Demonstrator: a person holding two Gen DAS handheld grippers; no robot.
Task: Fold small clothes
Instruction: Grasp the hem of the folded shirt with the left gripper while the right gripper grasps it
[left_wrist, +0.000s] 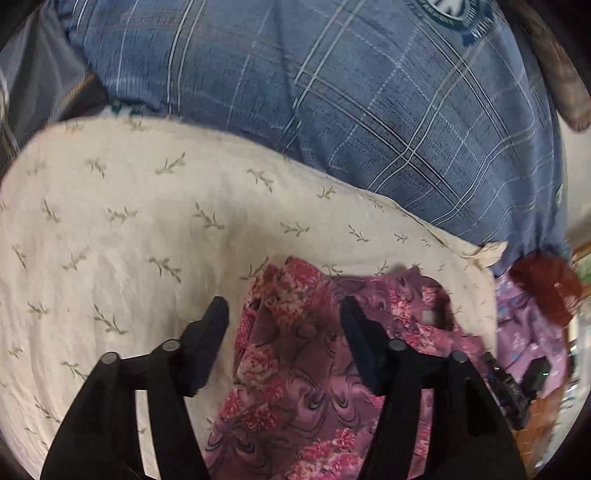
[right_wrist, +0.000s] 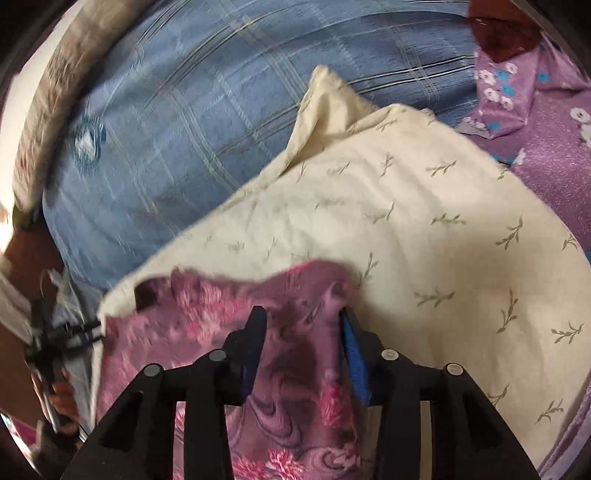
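A small pink and purple floral garment (left_wrist: 306, 369) lies on a cream pillow with a leaf print (left_wrist: 129, 229). My left gripper (left_wrist: 284, 310) is open, its fingers spread over the garment's left part, with the left finger over the pillow. In the right wrist view the same garment (right_wrist: 207, 314) lies on the cream pillow (right_wrist: 424, 229). My right gripper (right_wrist: 301, 314) is partly closed with a fold of the garment between its fingers; whether it pinches the cloth is unclear. The other gripper (right_wrist: 55, 343) shows at the left edge.
A blue plaid pillow (left_wrist: 332, 81) lies behind the cream one. A purple flowered cloth (right_wrist: 546, 122) and a dark red cloth (right_wrist: 506, 29) lie at the far right. A dark device (left_wrist: 535, 373) sits on the purple cloth.
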